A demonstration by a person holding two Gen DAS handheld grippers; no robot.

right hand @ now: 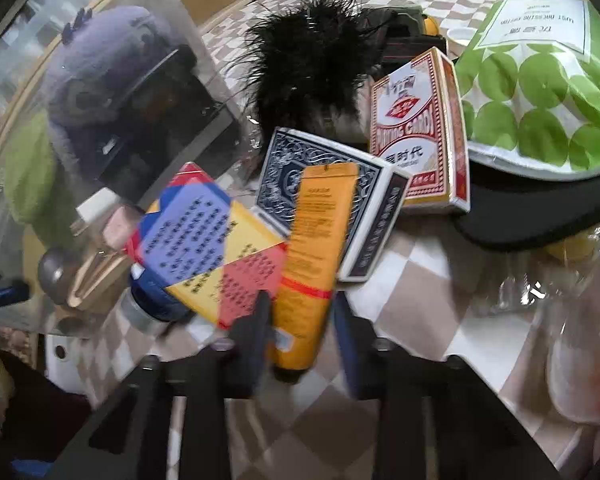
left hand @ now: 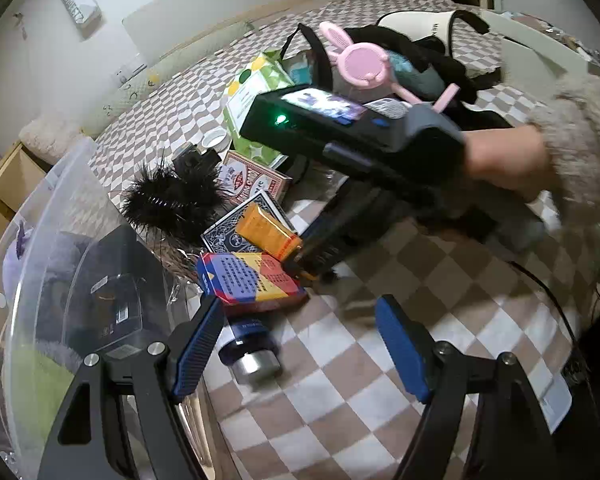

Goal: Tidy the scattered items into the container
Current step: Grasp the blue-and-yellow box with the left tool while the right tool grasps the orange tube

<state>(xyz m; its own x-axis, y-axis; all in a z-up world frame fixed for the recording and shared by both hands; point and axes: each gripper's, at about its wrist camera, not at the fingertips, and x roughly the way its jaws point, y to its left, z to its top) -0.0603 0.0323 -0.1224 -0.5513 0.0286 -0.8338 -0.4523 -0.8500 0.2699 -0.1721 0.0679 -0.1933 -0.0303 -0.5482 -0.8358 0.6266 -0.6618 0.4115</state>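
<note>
An orange tube (right hand: 314,264) lies across a blue card box (right hand: 332,192) and a multicoloured box (right hand: 212,248). My right gripper (right hand: 300,320) has a finger on each side of the tube's lower end; I cannot tell if it grips. In the left wrist view the right gripper (left hand: 312,264) reaches down onto the tube (left hand: 266,232). My left gripper (left hand: 300,344) is open and empty above the checkered cloth, beside the clear container (left hand: 40,280). The container (right hand: 100,92) holds a purple plush (right hand: 112,52) and a black box (left hand: 112,292).
A black feathery item (right hand: 308,64), a red card box (right hand: 416,132), a green-dotted pouch (right hand: 540,92) and a dark bottle with a silver cap (left hand: 248,348) lie around. A pink bunny mirror (left hand: 360,64) and black bag (left hand: 432,60) sit further back.
</note>
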